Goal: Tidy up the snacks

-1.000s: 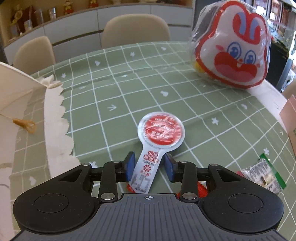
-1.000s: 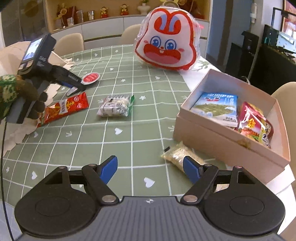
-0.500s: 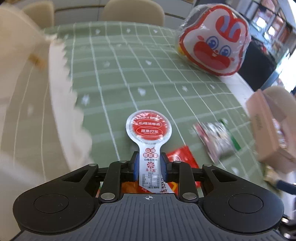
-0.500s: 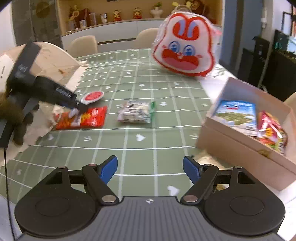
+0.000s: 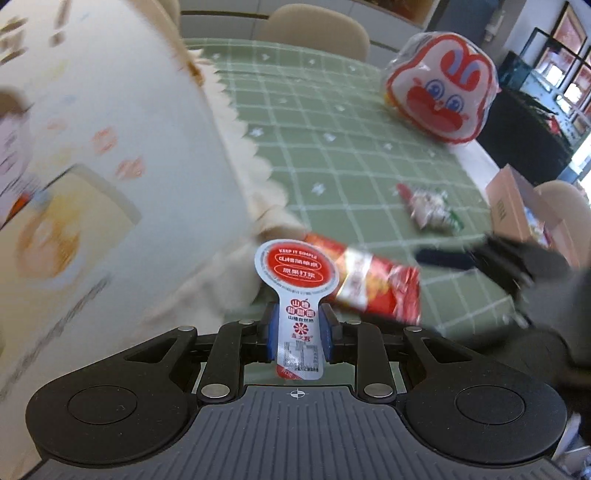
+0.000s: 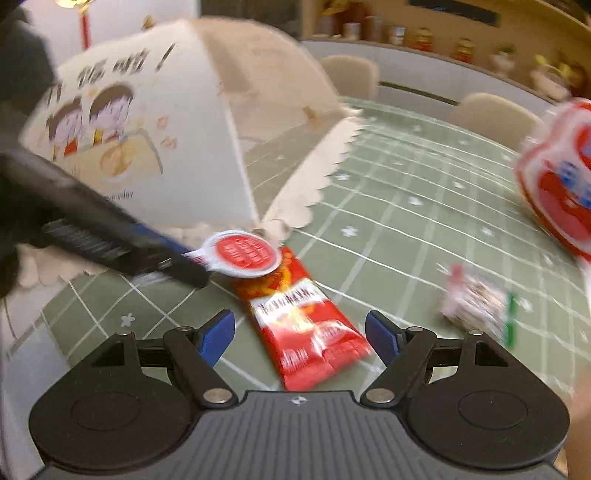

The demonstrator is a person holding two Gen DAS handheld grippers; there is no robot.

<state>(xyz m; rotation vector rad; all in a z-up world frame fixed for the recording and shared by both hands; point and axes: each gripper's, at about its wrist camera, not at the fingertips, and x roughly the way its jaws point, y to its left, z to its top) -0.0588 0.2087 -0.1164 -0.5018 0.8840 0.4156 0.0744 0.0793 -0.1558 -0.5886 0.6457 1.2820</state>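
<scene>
The left gripper pinches the stem of the round-headed hawthorn snack, lifted just above the red packet. The right gripper hangs wide apart over that packet's near end. Only the left view shows the cardboard box, far beyond the packet.

A green checked cloth with white grid lines and small white motifs covers the bench. A cream dome-shaped food cover with a scalloped lace hem and a cartoon of two children fills the upper left of both views. Beige chairs stand along the far edge at the top; a shelf of blurred figurines runs across the upper right of the right wrist view
</scene>
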